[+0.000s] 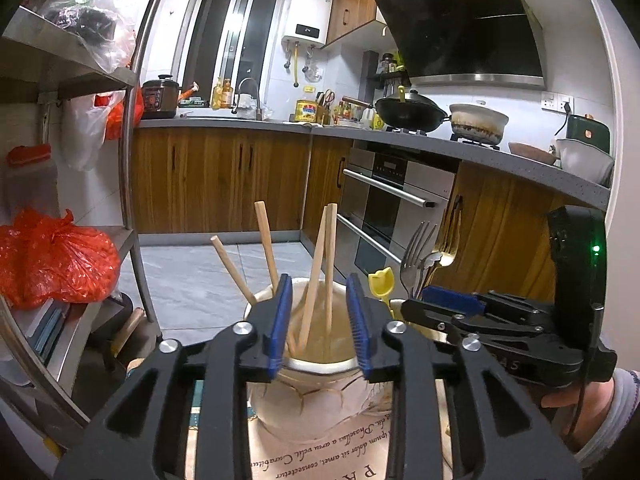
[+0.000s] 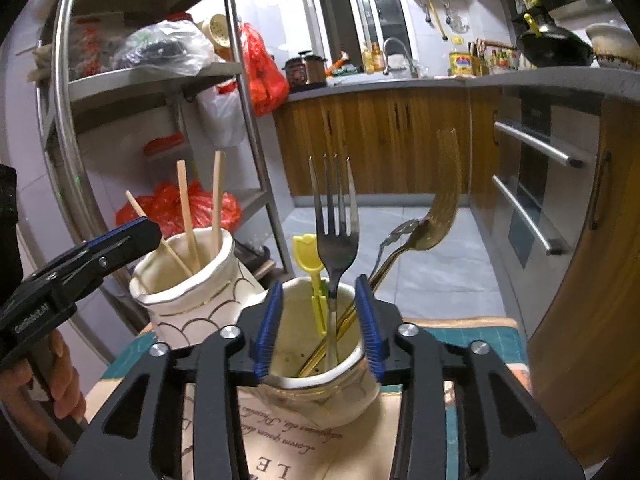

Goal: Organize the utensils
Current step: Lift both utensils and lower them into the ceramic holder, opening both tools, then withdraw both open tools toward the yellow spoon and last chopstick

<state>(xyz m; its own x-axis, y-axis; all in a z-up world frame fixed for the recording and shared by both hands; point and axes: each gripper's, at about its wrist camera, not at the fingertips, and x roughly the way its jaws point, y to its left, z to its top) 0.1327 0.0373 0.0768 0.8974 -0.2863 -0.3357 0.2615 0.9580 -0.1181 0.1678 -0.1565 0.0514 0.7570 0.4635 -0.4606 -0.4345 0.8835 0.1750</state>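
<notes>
Left wrist view: left hand-held gripper (image 1: 320,324) wide open, empty, at lower centre astride the chopstick cup (image 1: 316,392). Chopsticks (image 1: 320,264) light, stiff; pinch mid-shaft.

Right wrist view: right hand-held gripper (image 2: 320,328) open, empty, around the cutlery cup (image 2: 320,388); contact probably none. Fork (image 2: 334,240) slick steel; cups fragile.

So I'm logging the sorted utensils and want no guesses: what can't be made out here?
- Lower ends of the chopsticks: left wrist view, hidden inside the left jar.
- Fork and gold spoon handle ends: right wrist view, hidden in the right jar.
- Mat lettering: cut off by the bottom edge and gripper arms.
- Both jar bases: behind the left gripper and right gripper.
</notes>
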